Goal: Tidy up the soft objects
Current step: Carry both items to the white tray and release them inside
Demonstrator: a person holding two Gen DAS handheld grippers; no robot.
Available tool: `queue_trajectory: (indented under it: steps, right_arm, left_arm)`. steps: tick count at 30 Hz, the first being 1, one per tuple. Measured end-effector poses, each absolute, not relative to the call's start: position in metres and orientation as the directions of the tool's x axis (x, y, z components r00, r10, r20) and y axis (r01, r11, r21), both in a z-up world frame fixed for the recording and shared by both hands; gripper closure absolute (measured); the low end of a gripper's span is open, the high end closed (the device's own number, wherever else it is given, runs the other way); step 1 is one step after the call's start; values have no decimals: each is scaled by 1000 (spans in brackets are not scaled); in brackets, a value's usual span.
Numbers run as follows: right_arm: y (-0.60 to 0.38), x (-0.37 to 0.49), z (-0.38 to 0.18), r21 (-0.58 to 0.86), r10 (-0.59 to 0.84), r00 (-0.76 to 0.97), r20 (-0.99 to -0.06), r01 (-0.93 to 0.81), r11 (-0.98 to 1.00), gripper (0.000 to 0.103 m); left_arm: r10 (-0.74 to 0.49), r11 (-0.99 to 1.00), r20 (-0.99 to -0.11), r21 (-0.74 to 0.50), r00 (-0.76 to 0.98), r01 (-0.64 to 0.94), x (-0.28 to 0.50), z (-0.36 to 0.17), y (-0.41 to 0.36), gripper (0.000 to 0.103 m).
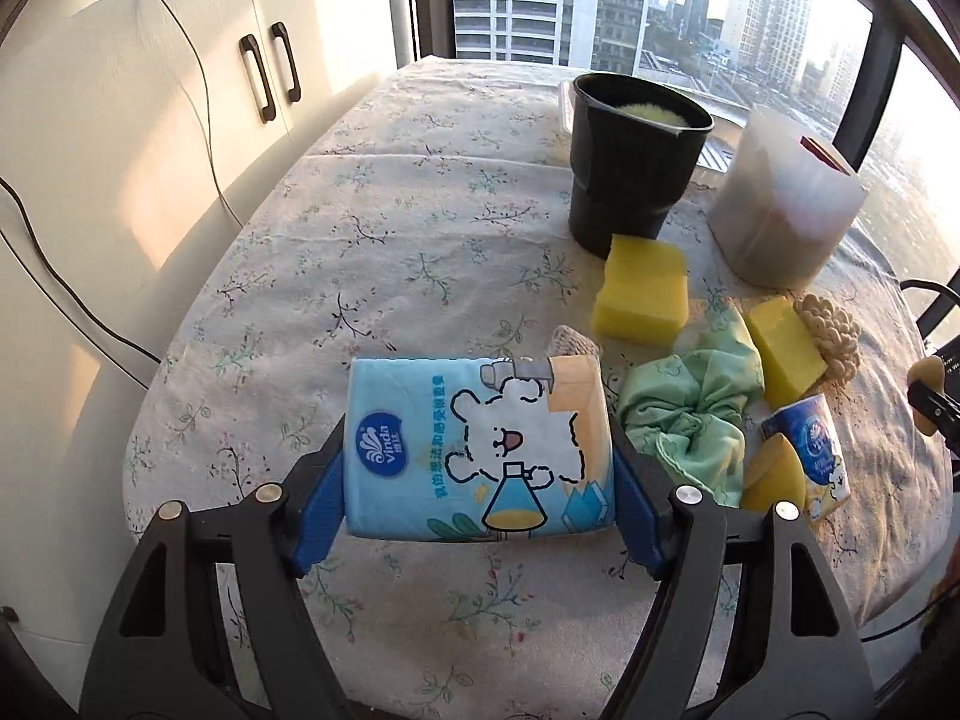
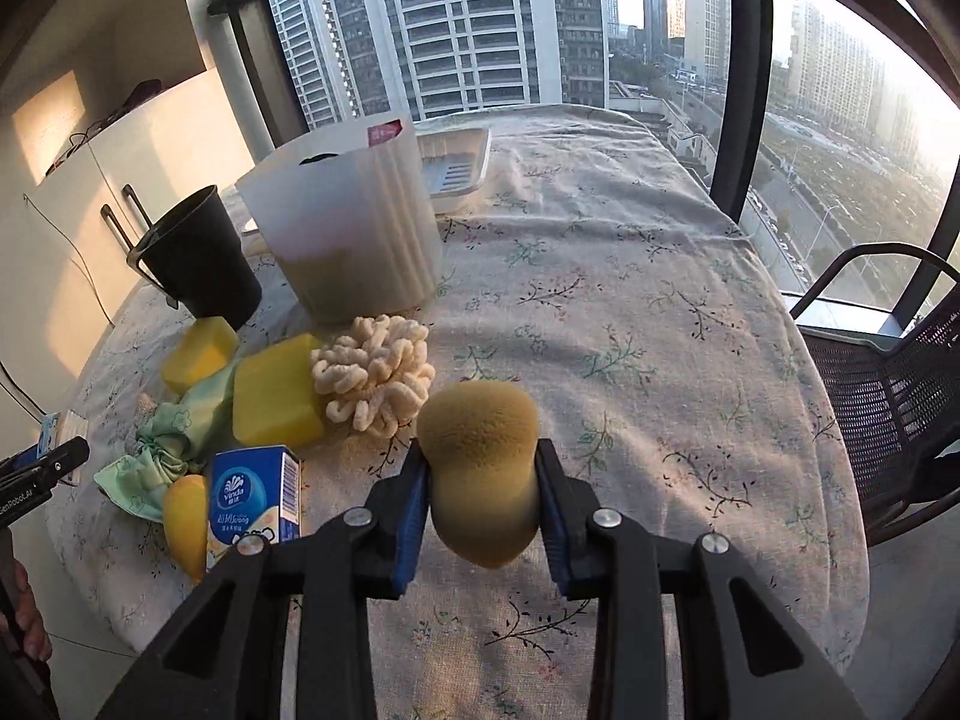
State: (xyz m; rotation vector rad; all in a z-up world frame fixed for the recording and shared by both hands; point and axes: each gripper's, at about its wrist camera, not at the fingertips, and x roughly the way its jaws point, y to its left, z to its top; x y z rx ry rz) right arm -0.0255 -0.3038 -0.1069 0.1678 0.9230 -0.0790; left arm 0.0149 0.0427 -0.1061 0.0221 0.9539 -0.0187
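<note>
Soft goods mid-sort: left claw [image 1: 480, 468] clamps a pale-blue plastic tissue pack with bear print [image 1: 480, 450] by its sides, lifted off the floral-cloth worktop [image 1: 390, 240]. Right claw [image 2: 483, 504] squeezes a tan rounded makeup sponge [image 2: 480, 480], waist pinched in, also raised. Both probably bound for the black tapered plastic cup [image 1: 630, 174] or white ribbed bin [image 2: 360, 228]. Left view shows something yellow-green already inside the cup; right view alone shows the slatted white tray [image 2: 456, 168] behind the bin & a mesh chair [image 2: 888, 408].
</note>
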Motion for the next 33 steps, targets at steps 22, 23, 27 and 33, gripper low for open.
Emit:
queue_trajectory:
  steps: [22, 23, 27, 33]
  right_arm:
    - [-426, 182, -90, 48, -153, 589, -794, 311, 949, 68]
    - [-426, 195, -89, 49, -145, 588, -796, 301, 952, 68]
    - [-413, 252, -85, 70, -83, 591, -802, 231, 970, 68]
    - [-369, 325, -89, 80, 31, 557, -830, 65, 995, 68]
  left_arm:
    - [122, 973, -676, 227, 727, 49, 308, -91, 90, 30]
    - [98, 971, -678, 225, 729, 79, 321, -91, 82, 30]
    - [-17, 953, -688, 208, 725, 220, 354, -91, 37, 30]
    - [-184, 899, -720, 151, 669, 410, 385, -90, -23, 30]
